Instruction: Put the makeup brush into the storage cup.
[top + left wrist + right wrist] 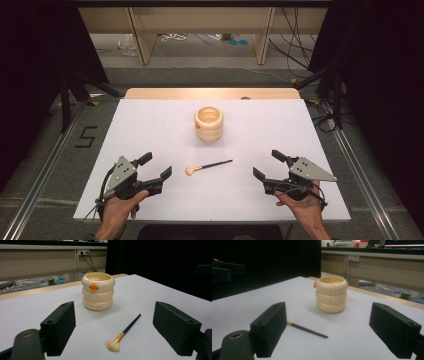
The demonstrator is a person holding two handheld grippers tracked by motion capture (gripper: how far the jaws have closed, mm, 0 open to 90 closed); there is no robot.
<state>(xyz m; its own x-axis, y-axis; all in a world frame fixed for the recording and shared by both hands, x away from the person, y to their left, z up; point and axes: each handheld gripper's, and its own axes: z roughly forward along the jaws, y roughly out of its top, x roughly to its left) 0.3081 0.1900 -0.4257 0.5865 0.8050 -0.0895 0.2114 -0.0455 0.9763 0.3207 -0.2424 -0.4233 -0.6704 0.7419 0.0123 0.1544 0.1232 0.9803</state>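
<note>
In the right gripper view, the right gripper (332,332) stands wide apart, its two black fingers (270,327) rising from the bottom with nothing between them. Ahead on the white surface (362,327) stands a cream holder (331,294) of three stacked rings, upright, with an orange bit at its upper left side. Nearer lies a brush (308,330), its dark handle running out from behind the left finger, which hides its head. The surface's far edge shows a wooden strip.

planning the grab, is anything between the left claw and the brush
Nothing visible. The brush lies alone on the white table, just right of the open left claw. The cup stands farther back, off that path.
</note>
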